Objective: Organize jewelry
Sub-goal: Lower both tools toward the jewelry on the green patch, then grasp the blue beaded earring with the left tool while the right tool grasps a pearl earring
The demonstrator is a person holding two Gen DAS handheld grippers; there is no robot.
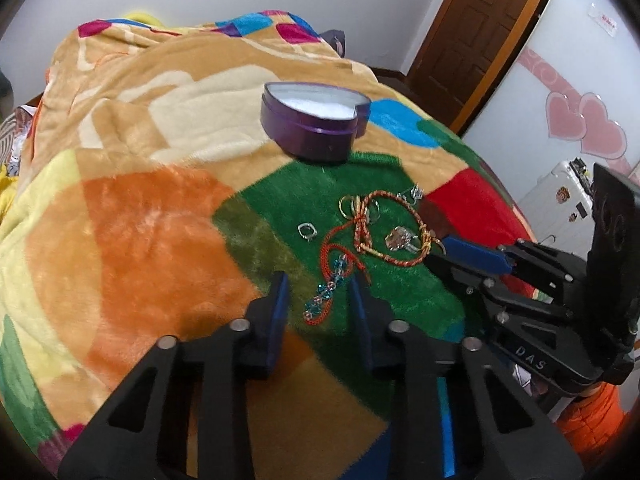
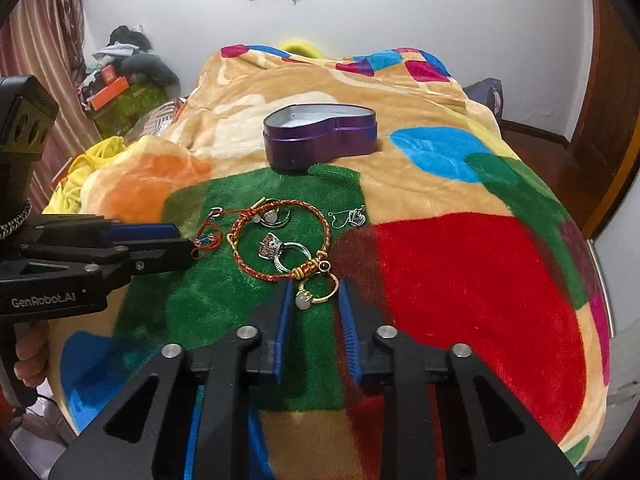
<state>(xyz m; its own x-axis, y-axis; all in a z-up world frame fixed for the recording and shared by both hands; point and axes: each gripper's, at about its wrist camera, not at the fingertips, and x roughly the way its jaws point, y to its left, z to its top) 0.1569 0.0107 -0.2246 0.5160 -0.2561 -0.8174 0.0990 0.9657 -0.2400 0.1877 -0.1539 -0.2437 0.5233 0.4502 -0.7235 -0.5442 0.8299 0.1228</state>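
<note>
Left wrist view: my left gripper (image 1: 318, 286), jaws apart, straddles a red cord with blue beads (image 1: 330, 284) on the blanket (image 1: 140, 220). The purple heart tin (image 1: 312, 126) sits well ahead, seemingly empty.

Right wrist view: my right gripper (image 2: 314, 296), jaws apart and holding nothing, brackets a gold ring (image 2: 316, 294); braided bracelet (image 2: 280, 236) and silver rings (image 2: 280, 254) lie just beyond. Nothing appears sorted yet.

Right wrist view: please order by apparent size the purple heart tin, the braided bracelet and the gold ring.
1. Purple heart tin, though farthest away.
2. Braided bracelet.
3. Gold ring, nearest the camera, between the right gripper fingers.
</note>
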